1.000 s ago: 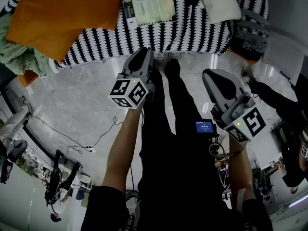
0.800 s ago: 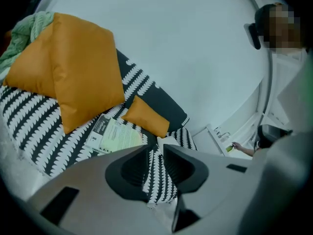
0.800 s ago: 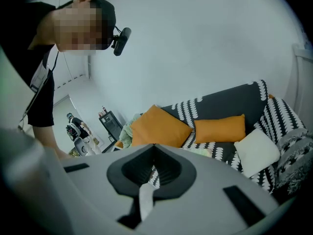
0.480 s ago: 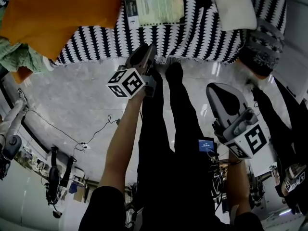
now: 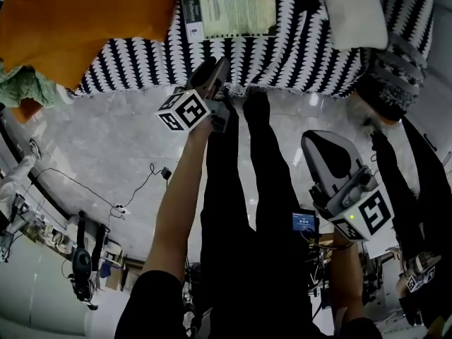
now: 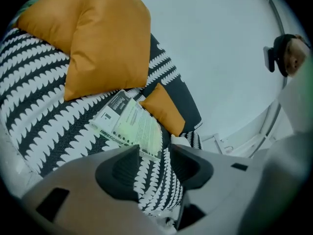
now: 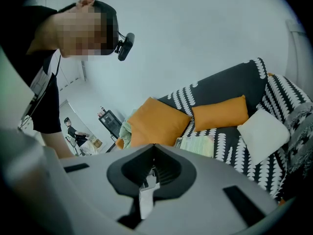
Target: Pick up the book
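Observation:
The book (image 5: 229,9), pale green with a white spine strip, lies flat on the black-and-white sofa cover (image 5: 282,55). In the left gripper view the book (image 6: 129,124) sits just beyond my jaws. My left gripper (image 5: 212,76) hangs over the sofa's front edge, short of the book. Its jaws (image 6: 152,154) have just been opening, and only the cover shows between them. My right gripper (image 5: 318,143) is held back over the floor, well right of the book. Its jaws (image 7: 153,150) meet at the tips, with nothing in them. The book (image 7: 195,145) lies far ahead of it.
A large orange pillow (image 5: 85,13) lies left of the book, and a small orange one (image 6: 164,109) lies behind it. A white pillow (image 5: 353,13) is on the right. A green cloth (image 5: 21,90) lies at the sofa's left end. The person's dark legs (image 5: 247,189) stand between the grippers.
My left gripper has moved up the picture to the sofa's front edge and has rolled. The right gripper has dropped lower in the picture.

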